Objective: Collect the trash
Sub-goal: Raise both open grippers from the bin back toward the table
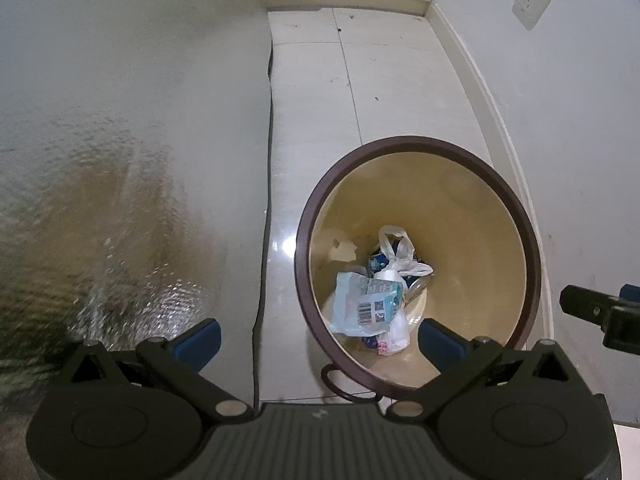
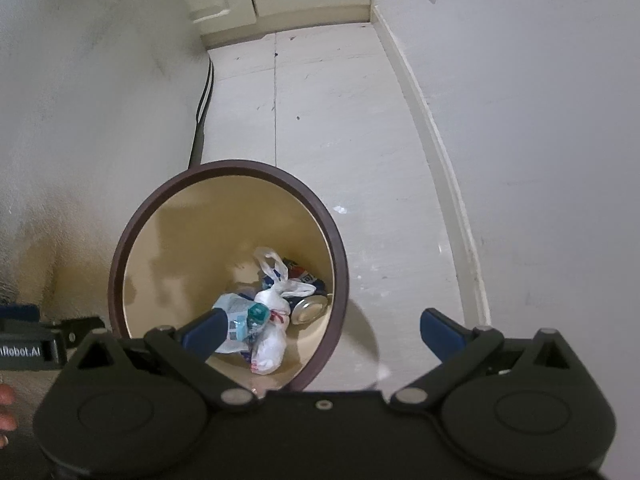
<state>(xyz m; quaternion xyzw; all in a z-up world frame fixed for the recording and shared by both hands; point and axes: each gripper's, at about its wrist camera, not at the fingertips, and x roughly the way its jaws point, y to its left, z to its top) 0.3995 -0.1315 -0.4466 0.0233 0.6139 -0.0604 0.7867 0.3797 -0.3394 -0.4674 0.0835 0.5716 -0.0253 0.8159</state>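
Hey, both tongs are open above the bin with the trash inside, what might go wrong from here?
1. The bin stands close to the wall; a bump from the right tongs might tip or shove it.
2. The trash lies deep at the bottom; reaching for the white bag could scrape the rim.
3. The left tongs sit half outside the rim, so lowering them straight down may hit it.

"nRobot.AI" on left hand-held gripper (image 2: 24,350)
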